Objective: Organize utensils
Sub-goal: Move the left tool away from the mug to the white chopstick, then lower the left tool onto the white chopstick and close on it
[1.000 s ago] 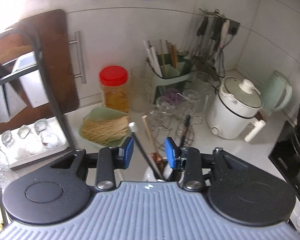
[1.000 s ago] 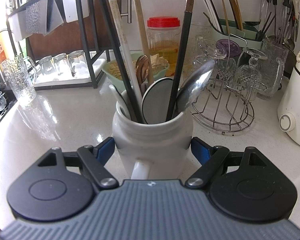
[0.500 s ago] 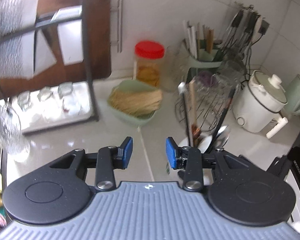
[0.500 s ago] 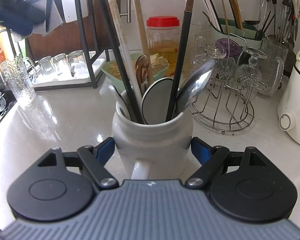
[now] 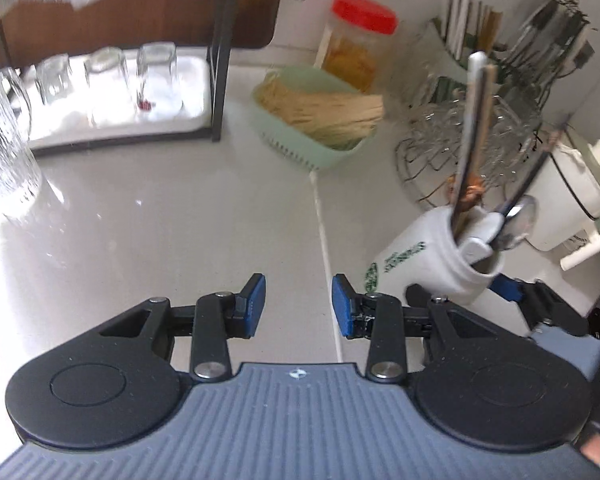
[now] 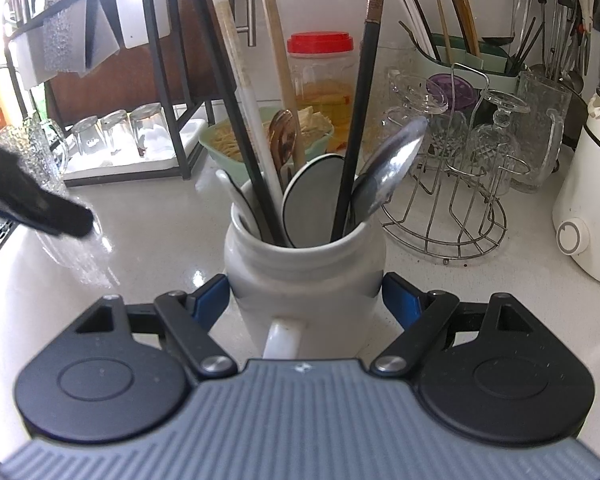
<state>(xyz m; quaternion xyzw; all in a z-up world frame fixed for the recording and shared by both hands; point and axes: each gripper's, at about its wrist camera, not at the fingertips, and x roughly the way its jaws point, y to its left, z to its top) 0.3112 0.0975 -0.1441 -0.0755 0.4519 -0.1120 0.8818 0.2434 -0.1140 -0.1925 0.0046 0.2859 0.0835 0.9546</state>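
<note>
Utensils upright in white mug

The right gripper points forward and somewhat down, its jaws clamped on the sides of a white mug. The left gripper tilts steeply down, jaws apart and empty; it probably hangs clear of the table.

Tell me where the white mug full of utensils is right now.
The white mug sits on the countertop, centred in the right wrist view and clamped between the right gripper pads; the wire glass rack stands just to its right.
</note>
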